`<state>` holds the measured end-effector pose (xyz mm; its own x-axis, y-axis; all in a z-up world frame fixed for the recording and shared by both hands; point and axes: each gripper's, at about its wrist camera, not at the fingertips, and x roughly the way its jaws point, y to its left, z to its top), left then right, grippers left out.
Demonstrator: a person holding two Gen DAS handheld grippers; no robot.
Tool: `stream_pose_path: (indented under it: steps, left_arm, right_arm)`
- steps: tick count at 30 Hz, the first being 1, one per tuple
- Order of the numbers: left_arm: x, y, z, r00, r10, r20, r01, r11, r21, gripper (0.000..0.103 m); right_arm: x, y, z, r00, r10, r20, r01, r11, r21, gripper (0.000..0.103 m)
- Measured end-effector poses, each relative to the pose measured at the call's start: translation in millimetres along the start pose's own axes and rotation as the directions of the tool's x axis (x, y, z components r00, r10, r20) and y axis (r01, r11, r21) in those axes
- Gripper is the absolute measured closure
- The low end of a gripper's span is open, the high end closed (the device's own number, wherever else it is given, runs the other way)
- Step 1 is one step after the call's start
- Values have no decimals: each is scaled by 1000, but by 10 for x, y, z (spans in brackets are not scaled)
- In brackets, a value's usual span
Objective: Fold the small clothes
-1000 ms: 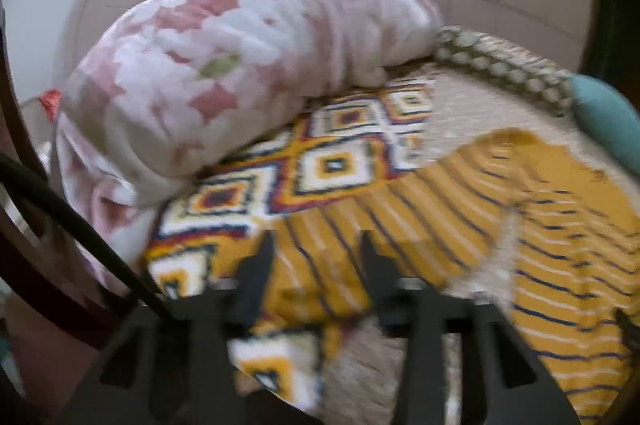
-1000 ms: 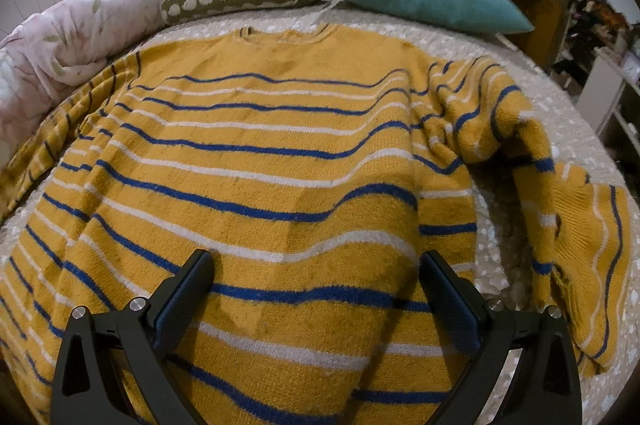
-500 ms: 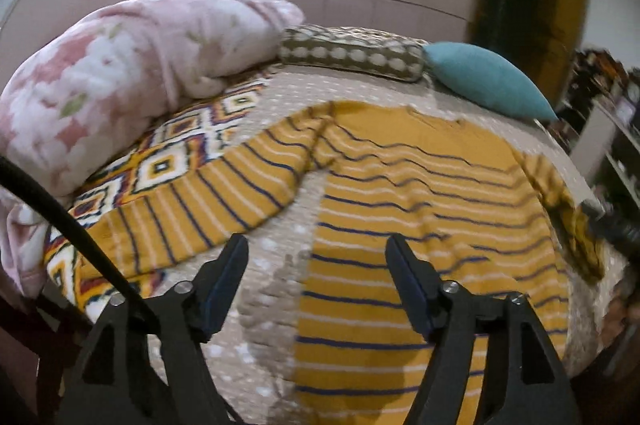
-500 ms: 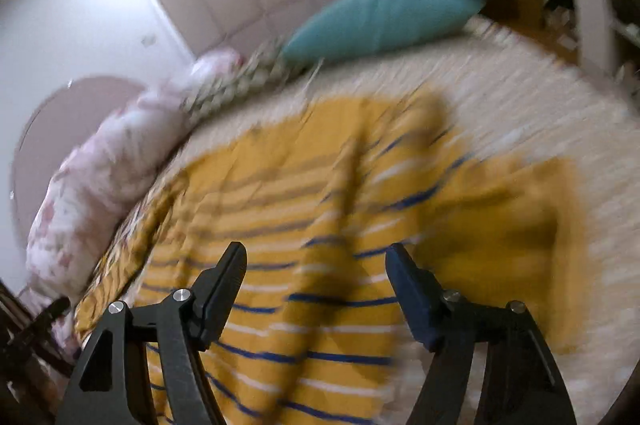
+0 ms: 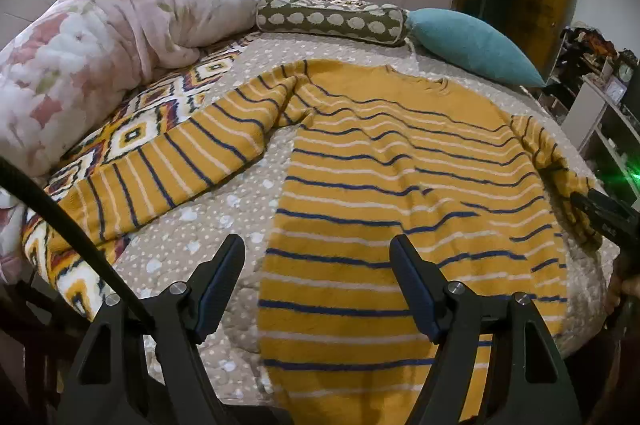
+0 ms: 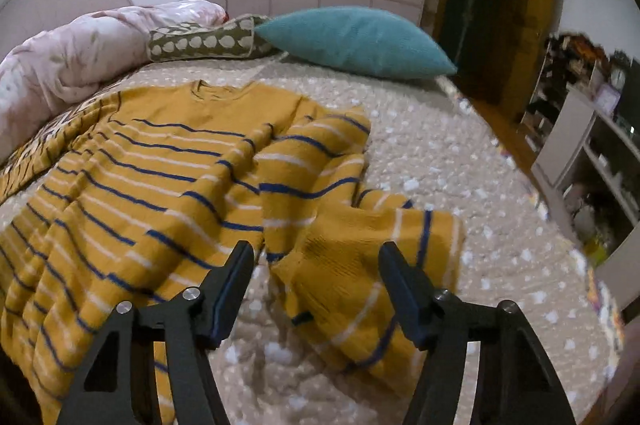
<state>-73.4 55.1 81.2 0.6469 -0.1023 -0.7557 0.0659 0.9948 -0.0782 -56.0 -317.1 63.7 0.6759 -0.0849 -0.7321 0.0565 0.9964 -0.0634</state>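
A mustard-yellow sweater [image 5: 392,193] with blue and white stripes lies spread flat on the bed. Its left sleeve [image 5: 192,161] stretches out over a patterned blanket. Its right sleeve [image 6: 352,257] lies crumpled and bunched beside the body [image 6: 132,185]. My left gripper [image 5: 318,265] is open and empty, above the sweater's lower left edge. My right gripper [image 6: 316,265] is open and empty, just above the crumpled right sleeve's cuff. The right gripper's tip also shows at the right edge of the left wrist view [image 5: 600,213].
The bed has a beige dotted cover [image 6: 460,161]. A pink floral duvet [image 5: 92,57] is heaped at the left, over a geometric blanket [image 5: 148,121]. A brown spotted bolster [image 5: 332,19] and a teal pillow [image 5: 472,45] lie at the head. Shelves [image 6: 592,145] stand at the right.
Both grippers swung around. The left one turned right from the sleeve and duvet to face the sweater's body. The right one moved right from the body to the crumpled right sleeve.
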Motion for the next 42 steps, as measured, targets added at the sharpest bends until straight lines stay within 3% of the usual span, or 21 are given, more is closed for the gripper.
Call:
stream_pose_path:
  steps: [2,5,10,13,23,24,26,28,30,31,33,34,36,37,39,40,41,42]
  left_arm:
    - [18,20,-15,1000,2,-6,-2,1000,-7,29]
    - [8,31,-39,1000,-11,-8,11,1000,-14,29]
    - [-32,-29,-51,1000,-11,9,11,1000,19,29]
    - [-20,-79,-63,1000,-24,5,24,1000,18,29]
    - [70,-203,-134,999,-34,-27,36,998,47,29]
    - [68,-199,-136,999,-33,-26,34,998,45,29]
    - [61,-179,-128,999,-30,-27,31,999,40,29]
    - [29,-143,-119,999,-28,-20,28,999,32,29]
    - [-20,-87,-103,1000,-19,2,19,999,26,29]
    - [-39,-54,-98,1000,-10,12,10,1000,24,29]
    - [-51,24,-92,1000,8,21,-8,1000,15,29]
    - [-47,67,-89,1000,16,23,-16,1000,7,29]
    - [-13,180,-94,999,32,14,-32,999,-19,29]
    - [5,230,-98,999,38,7,-38,999,-35,29]
    - [53,343,-116,999,44,-14,-45,997,-67,29]
    - [73,391,-123,999,46,-25,-48,996,-80,29]
    - [82,428,-135,998,47,-30,-50,995,-89,29]
    - [89,466,-142,998,49,-31,-52,994,-98,29]
  right_arm:
    - [150,-26,1,999,-18,-26,18,1000,8,55]
    - [252,-158,-16,999,9,-34,-6,995,97,64]
    - [98,-447,-119,993,109,47,-118,954,275,64]
    - [-2,-531,-147,990,113,84,-135,934,330,64]
    - [432,-264,-81,1000,6,-25,0,976,217,65]
    - [432,-258,-89,1000,0,-24,5,977,212,70]
    - [366,-295,-72,1000,-2,-19,6,977,212,90]
    - [193,-460,-53,1000,-19,10,16,968,252,91]
    - [-65,-768,-60,991,-130,32,115,949,295,91]
    - [-188,-956,-83,977,-211,25,192,929,315,91]
    - [-418,-1458,-200,911,-411,-34,396,848,352,91]
    - [-467,-1602,-242,886,-460,-61,449,817,362,91]
    - [-589,-1956,-372,757,-632,-166,644,680,351,91]
    - [-706,-2093,-452,717,-670,-192,686,630,364,88]
    - [-865,-2118,-532,751,-640,-161,642,651,405,88]
    - [-891,-2089,-545,770,-621,-147,619,671,408,80]
    - [-910,-2013,-561,816,-564,-128,560,718,414,68]
    - [-918,-1937,-569,857,-503,-109,498,756,426,65]
